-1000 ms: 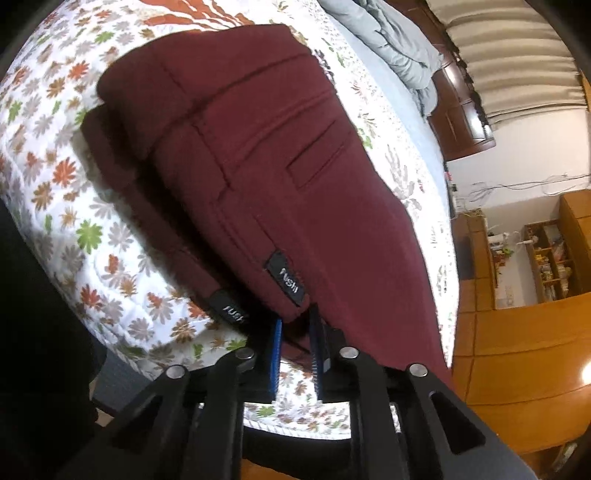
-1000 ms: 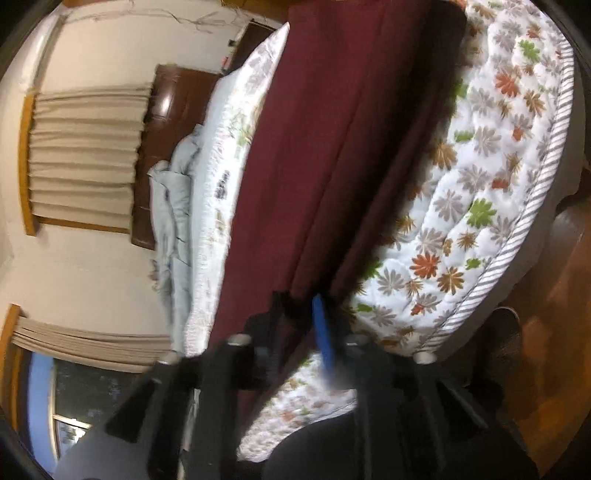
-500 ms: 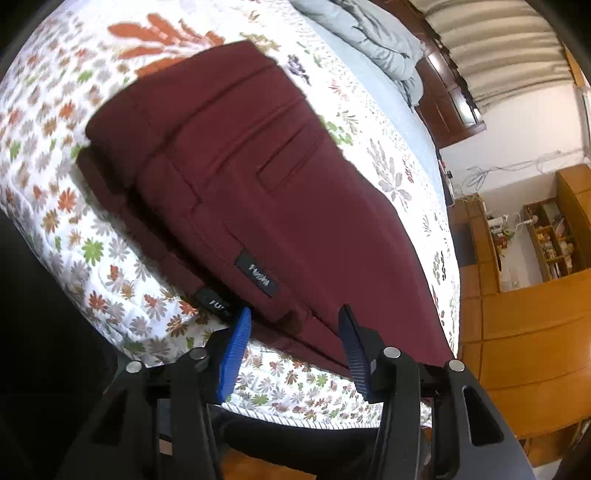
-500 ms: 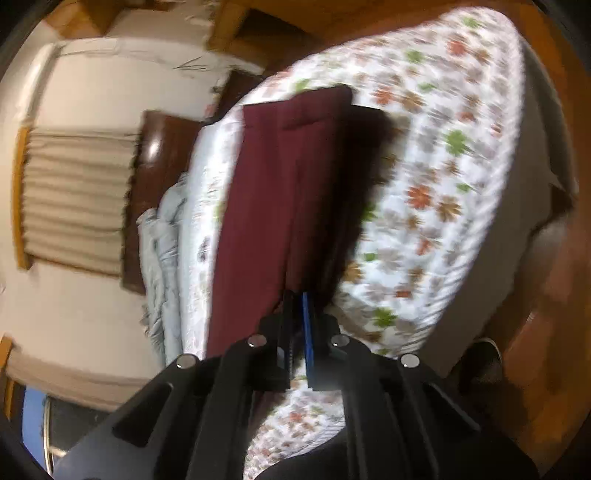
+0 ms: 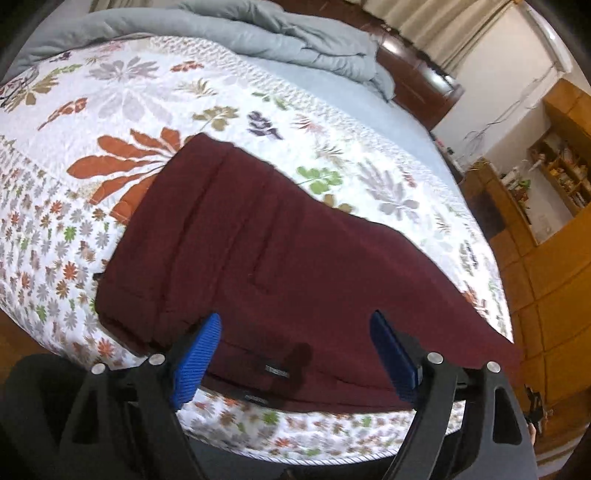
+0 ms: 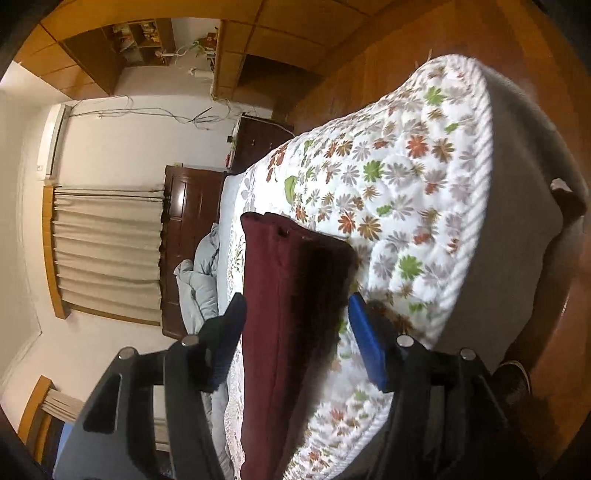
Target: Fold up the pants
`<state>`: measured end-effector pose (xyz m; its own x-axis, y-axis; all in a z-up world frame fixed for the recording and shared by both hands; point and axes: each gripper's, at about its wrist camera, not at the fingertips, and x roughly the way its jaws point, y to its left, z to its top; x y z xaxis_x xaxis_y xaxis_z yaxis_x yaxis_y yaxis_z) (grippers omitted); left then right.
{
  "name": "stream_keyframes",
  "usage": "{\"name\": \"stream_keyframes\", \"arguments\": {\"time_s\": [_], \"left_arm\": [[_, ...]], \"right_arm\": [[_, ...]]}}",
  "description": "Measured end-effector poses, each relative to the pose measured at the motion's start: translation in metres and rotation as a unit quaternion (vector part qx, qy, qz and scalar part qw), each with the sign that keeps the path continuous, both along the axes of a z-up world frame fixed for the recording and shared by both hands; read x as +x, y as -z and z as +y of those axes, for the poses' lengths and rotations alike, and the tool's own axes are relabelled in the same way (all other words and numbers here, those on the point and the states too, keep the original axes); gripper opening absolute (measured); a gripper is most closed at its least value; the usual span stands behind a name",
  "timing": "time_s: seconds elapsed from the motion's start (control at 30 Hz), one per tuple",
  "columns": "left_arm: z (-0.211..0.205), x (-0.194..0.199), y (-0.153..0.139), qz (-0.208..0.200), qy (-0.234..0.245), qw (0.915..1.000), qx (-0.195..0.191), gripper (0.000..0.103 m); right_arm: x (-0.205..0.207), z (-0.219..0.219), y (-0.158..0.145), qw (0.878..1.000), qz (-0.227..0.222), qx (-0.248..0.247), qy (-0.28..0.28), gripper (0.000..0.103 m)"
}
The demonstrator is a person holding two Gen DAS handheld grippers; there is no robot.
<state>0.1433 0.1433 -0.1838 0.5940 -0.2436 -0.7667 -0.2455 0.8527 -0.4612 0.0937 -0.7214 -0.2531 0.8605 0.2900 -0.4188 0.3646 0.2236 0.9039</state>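
One maroon pants [image 5: 295, 266] folded on floral bedspread [image 5: 122, 96], below and ahead of left gripper [image 5: 295, 354] and right gripper [image 6: 295, 332]; two grippers, jaws just opened, spread apart, gripping nothing.

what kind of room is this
Almost certainly a home bedroom. The maroon pants lie on a bed with a floral quilt, a rumpled grey duvet sits by the dark wood headboard, and curtains cover a window.
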Motion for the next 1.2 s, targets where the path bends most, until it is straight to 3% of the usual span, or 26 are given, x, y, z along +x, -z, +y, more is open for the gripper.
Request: {"name": "stream_keyframes", "arguments": {"time_s": [0.4, 0.6, 0.63, 0.7, 0.73, 0.93, 1.2], "left_arm": [[0.0, 0.0, 0.01, -0.011, 0.0, 0.9995, 0.031, 0.083], [0.002, 0.0, 0.01, -0.011, 0.001, 0.9994, 0.034, 0.083], [0.002, 0.0, 0.009, -0.011, 0.002, 0.9992, 0.038, 0.083], [0.003, 0.0, 0.008, -0.011, 0.004, 0.999, 0.044, 0.083], [0.004, 0.0, 0.007, -0.012, 0.004, 0.9988, 0.047, 0.083], [0.007, -0.003, 0.008, -0.021, 0.006, 0.9986, 0.047, 0.084], [0.017, -0.015, 0.005, -0.045, 0.004, 0.9986, 0.027, 0.084]], "right_arm": [[0.03, 0.002, 0.001, 0.998, -0.041, -0.004, -0.037, 0.062], [0.038, 0.001, 0.008, 0.998, -0.036, -0.014, -0.045, 0.056], [0.037, 0.002, 0.005, 0.998, -0.034, -0.021, -0.047, 0.053], [0.04, 0.003, 0.001, 0.998, -0.029, -0.025, -0.053, 0.026], [0.04, 0.003, -0.001, 0.998, -0.018, -0.03, -0.05, 0.019], [0.046, 0.021, -0.042, 0.995, -0.01, -0.089, -0.05, 0.015], [0.061, 0.074, -0.131, 0.971, -0.012, -0.229, -0.068, 0.015]]}}
